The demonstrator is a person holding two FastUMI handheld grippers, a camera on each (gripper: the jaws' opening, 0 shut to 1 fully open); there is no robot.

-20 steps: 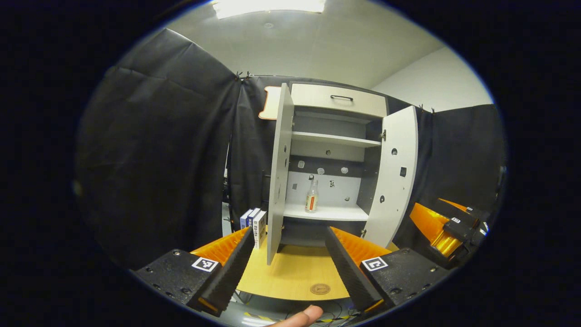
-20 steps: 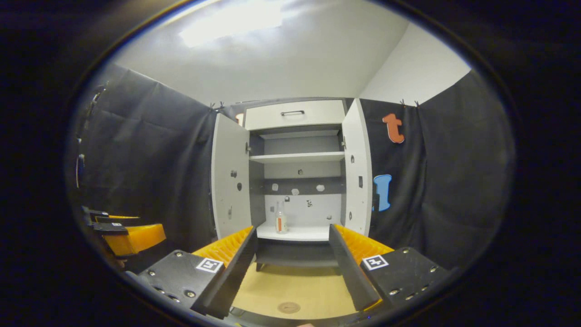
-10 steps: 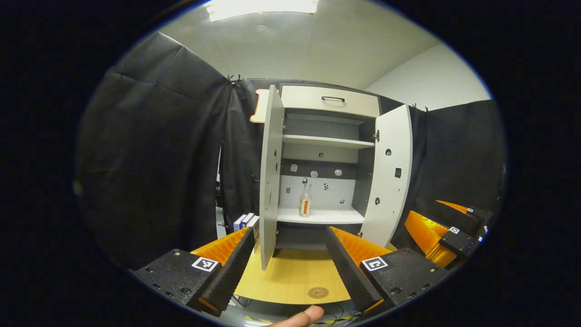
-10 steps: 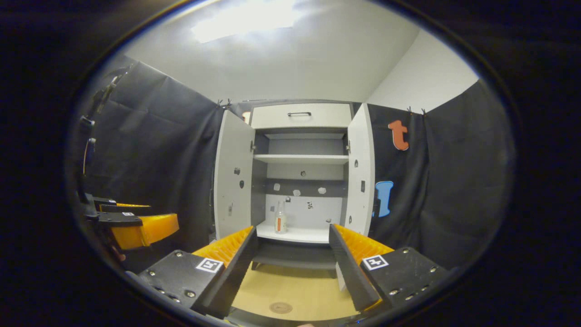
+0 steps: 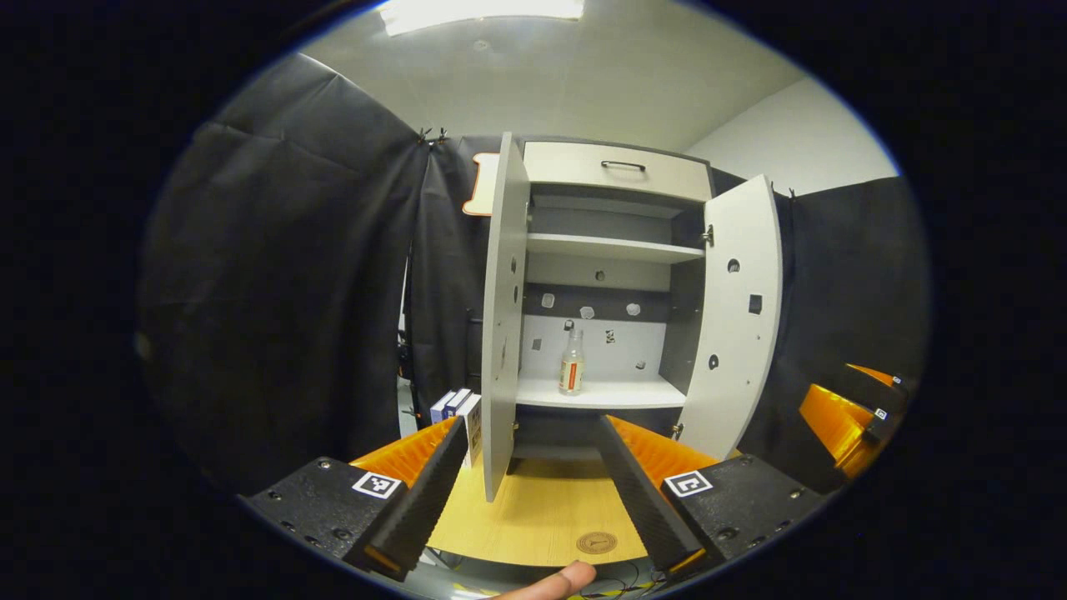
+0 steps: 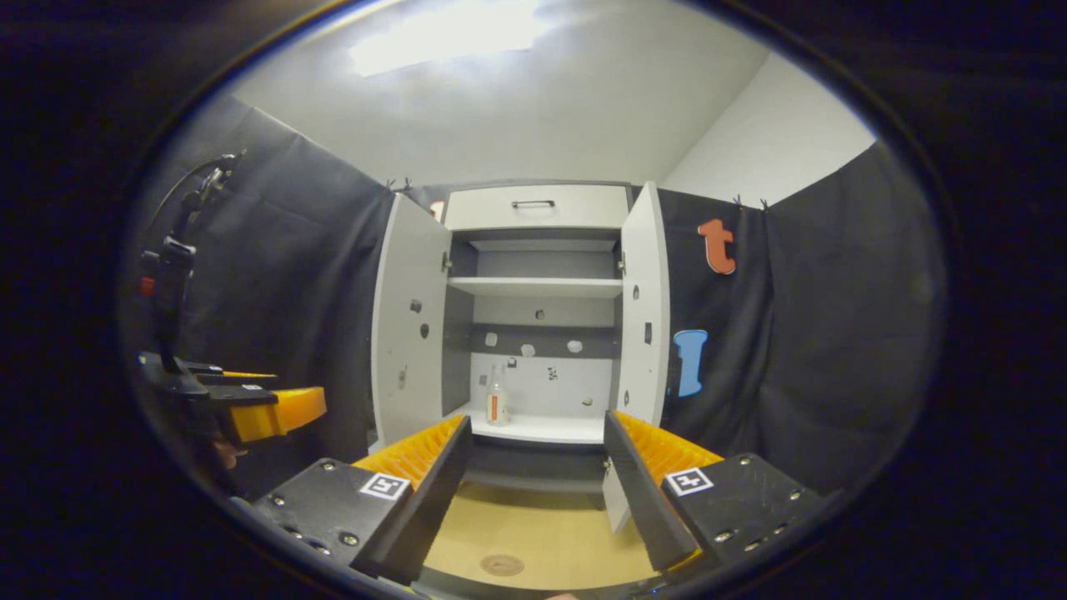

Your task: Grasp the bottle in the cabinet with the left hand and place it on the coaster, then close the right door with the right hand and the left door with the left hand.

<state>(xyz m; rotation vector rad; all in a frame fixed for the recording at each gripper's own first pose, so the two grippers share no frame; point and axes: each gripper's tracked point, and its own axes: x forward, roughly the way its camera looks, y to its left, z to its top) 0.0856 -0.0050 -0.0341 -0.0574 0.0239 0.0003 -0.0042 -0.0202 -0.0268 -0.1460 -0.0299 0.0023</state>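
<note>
Since the previous frame the grey-and-white two-door cabinet (image 5: 613, 275) sits slightly larger and higher ahead of the left gripper (image 5: 525, 492). The small clear glass bottle with orange label (image 5: 572, 362) stands upright on its lower shelf, beyond and between the spread, empty fingers; the round brown coaster (image 5: 597, 542) lies below on the wooden tabletop (image 5: 533, 512). The right gripper (image 6: 533, 487), level and likewise spread wide with nothing between its fingers, faces both open doors.

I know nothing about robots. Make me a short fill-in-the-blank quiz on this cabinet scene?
1. The small clear glass bottle stands on the cabinet's ___ shelf.
2. Both white cabinet doors are ___.
3. The round brown coaster lies on the ___ tabletop.
4. The left gripper is ___.

Missing words: bottom; open; wooden; open
</note>
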